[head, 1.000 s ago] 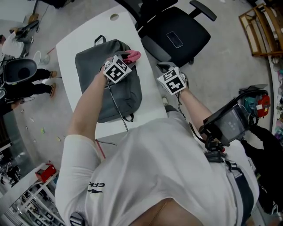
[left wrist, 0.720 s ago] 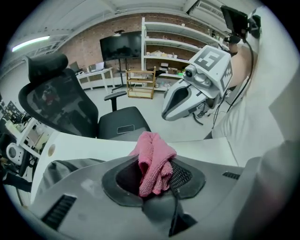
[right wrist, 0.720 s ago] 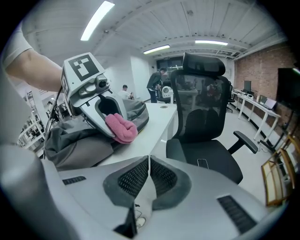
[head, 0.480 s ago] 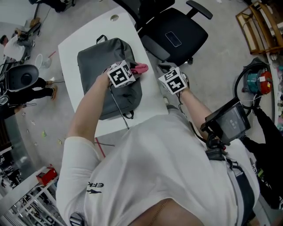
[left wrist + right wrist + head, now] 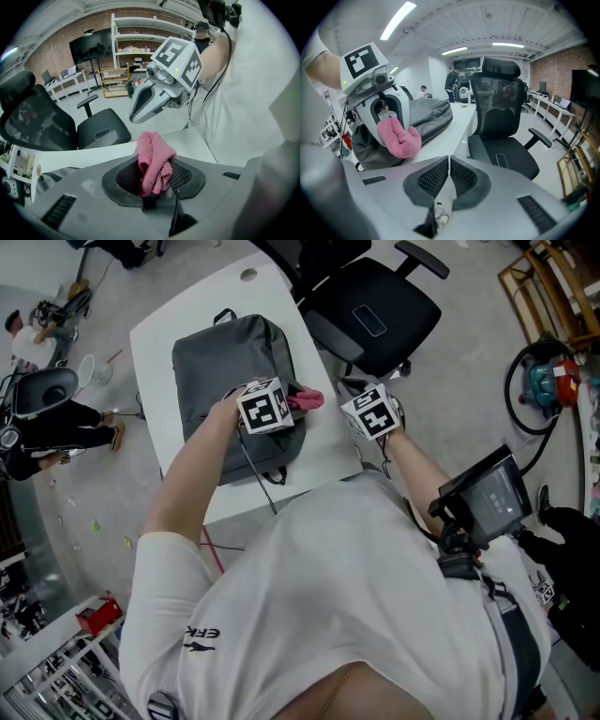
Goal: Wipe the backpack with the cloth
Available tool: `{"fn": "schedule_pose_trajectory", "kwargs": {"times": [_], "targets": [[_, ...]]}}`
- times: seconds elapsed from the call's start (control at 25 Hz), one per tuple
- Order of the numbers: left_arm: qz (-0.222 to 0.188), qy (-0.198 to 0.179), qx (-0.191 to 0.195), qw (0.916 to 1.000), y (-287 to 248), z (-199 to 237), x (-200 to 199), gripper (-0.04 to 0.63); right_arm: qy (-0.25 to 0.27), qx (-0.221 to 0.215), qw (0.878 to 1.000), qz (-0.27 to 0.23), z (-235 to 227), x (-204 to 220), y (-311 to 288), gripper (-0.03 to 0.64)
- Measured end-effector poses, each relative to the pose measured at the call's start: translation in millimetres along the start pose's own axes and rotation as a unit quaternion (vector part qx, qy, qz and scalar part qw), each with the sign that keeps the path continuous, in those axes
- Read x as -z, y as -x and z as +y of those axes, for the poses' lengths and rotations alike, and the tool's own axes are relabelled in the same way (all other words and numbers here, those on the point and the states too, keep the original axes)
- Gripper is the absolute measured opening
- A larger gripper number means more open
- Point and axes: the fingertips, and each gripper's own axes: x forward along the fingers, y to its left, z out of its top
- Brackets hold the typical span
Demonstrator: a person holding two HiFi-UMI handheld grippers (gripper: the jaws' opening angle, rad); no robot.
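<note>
Peering past the person's forearm, I lose the backpack's (image 5: pixel 225 362) near right corner under the left gripper (image 5: pixel 292 401), clamped on the pink cloth (image 5: pixel 307 399) at the bag's right edge. Backpack lies flat on the white table (image 5: pixel 159 334), long axis running away from the person, handle farthest. Right gripper (image 5: pixel 449 173) hangs beside the table, jaws together, empty.

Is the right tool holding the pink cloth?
No, the right tool has its jaws shut together on nothing, while the pink cloth is clamped in the left tool.
</note>
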Motion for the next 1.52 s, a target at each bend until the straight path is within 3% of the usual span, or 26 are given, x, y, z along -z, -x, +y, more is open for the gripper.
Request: {"fn": "schedule_pose_trajectory", "kwargs": {"times": [0.32,0.6,0.76,0.92,1.08,1.24,1.4,1.52], "targets": [[0.024,-0.031,0.107,0.9935,0,-69,-1,0.13,-0.002,0.008,1.0,0.001,21,6,8,0.006],[0.024,-0.048,0.118,0.9916,1,-75,0,0.13,-0.008,0.014,1.0,0.003,27,9,10,0.006],[-0.014,-0.028,0.056,0.9979,7,-39,-5,0.13,-0.008,0.018,1.0,0.0,21,10,8,0.006],[-0.045,0.011,-0.063,0.997,24,46,-3,0.13,-0.011,0.016,1.0,0.008,6,6,5,0.006],[-0.035,0.037,-0.188,0.9809,39,130,20,0.13,-0.014,0.016,1.0,0.01,-9,2,1,0.006],[-0.014,0.041,-0.276,0.9601,44,186,36,0.13,-0.022,0.02,0.999,0.01,-23,3,5,0.006],[0.011,0.031,-0.322,0.9461,39,212,49,0.13,-0.031,0.026,0.999,0.009,-29,17,2,0.006],[0.029,0.025,-0.31,0.9501,25,211,56,0.13,-0.039,0.029,0.999,0.016,-30,27,4,0.006]]}}
